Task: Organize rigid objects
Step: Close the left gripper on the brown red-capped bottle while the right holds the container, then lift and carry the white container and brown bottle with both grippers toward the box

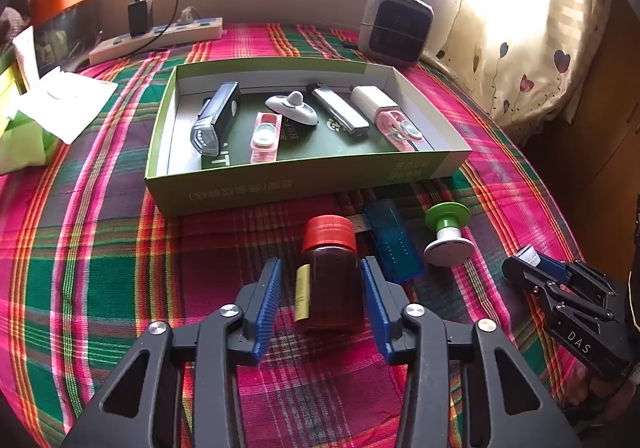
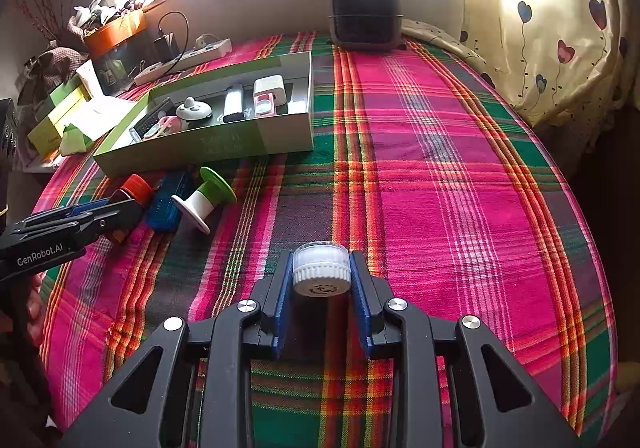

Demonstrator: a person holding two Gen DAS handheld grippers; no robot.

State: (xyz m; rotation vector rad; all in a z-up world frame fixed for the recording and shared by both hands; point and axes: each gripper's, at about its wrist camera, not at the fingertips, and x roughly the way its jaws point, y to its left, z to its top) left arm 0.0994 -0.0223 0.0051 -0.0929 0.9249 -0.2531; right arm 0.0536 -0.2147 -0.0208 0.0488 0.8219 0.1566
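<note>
Brown bottle (image 1: 329, 280) between left jaws, white-capped jar (image 2: 320, 268) clamped in right jaws

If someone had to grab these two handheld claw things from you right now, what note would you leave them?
Left gripper: jaws open around the brown red-capped bottle lying on the cloth, not yet closed.
Right gripper: jaws shut on a small white-capped jar.
Done: six items already sit in the green box, including a black bike light and a silver lighter.
Left: box the jar and bottle, then the blue case and green-and-white spool lying in front of the box.
</note>
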